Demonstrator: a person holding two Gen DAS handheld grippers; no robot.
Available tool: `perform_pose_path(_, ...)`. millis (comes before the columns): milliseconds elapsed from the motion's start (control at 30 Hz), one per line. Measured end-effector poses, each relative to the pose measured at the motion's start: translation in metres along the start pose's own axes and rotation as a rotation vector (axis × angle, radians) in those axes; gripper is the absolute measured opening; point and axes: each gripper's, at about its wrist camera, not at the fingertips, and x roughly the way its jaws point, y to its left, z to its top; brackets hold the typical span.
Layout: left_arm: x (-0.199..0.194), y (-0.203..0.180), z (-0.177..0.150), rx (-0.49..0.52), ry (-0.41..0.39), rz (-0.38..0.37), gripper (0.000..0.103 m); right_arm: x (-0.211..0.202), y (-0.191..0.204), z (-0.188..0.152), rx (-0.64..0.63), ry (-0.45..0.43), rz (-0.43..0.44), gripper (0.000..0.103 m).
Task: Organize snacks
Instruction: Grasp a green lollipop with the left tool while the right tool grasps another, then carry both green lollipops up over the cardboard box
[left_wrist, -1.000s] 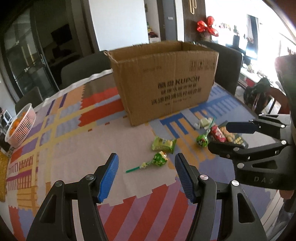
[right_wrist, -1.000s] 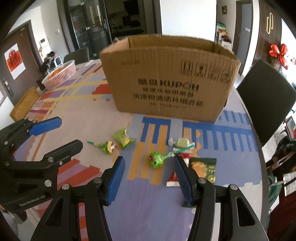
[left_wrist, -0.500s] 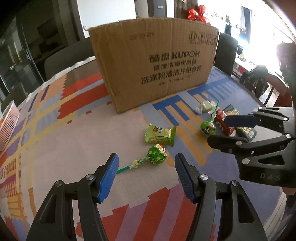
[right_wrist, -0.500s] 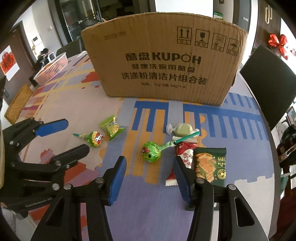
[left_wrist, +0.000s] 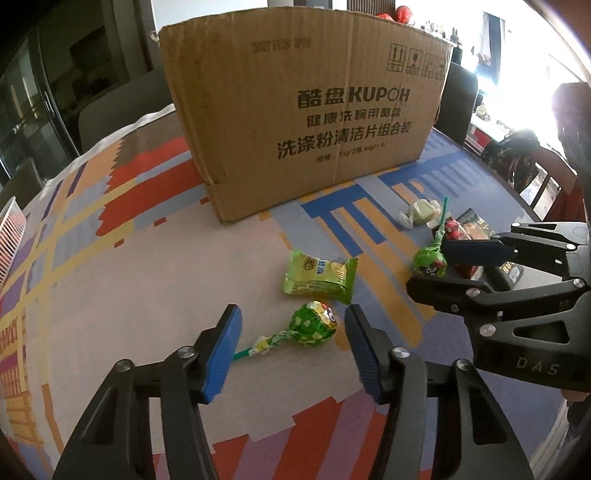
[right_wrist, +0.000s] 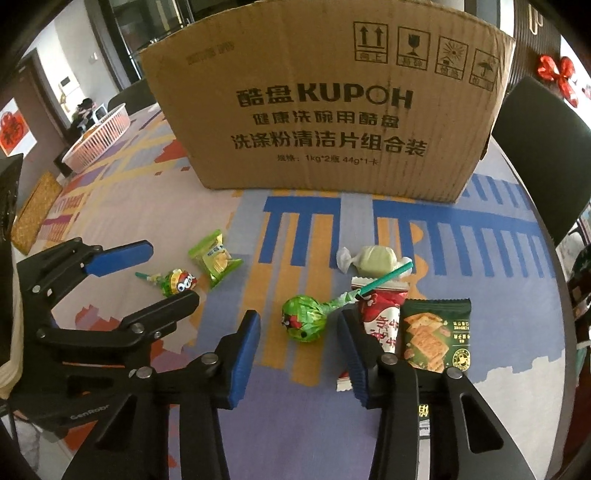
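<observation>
Patterned cloth covers the counter (left_wrist: 110, 280), where the left gripper (left_wrist: 291, 345) and right gripper (right_wrist: 297, 341), jaws just closing yet spread and touching nothing, each straddle one of two green lollipops (left_wrist: 312, 325) (right_wrist: 304, 321). Beyond lie a green packet (left_wrist: 319, 277), a pale wrapped candy (right_wrist: 373, 260) and one KUPOH cardboard box (left_wrist: 303, 110). Only the right wrist view shows the cracker packet (right_wrist: 436, 338) whole beside a red-white sachet (right_wrist: 380, 317).
</observation>
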Motion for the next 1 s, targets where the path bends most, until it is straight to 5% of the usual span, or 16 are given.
perform_pose_path(367, 0.003, -0.007, -0.002, 0.000, 0.024, -0.011, 0.025, 0.004, -0.001, 0.000, 0.005, -0.010, 0.012, 0.027)
perform_pose_path(1000, -0.050, -0.012, 0.000, -0.124, -0.092, 0.008, 0.025, -0.043, -0.010, -0.008, -0.021, -0.094, 0.032, 0.027)
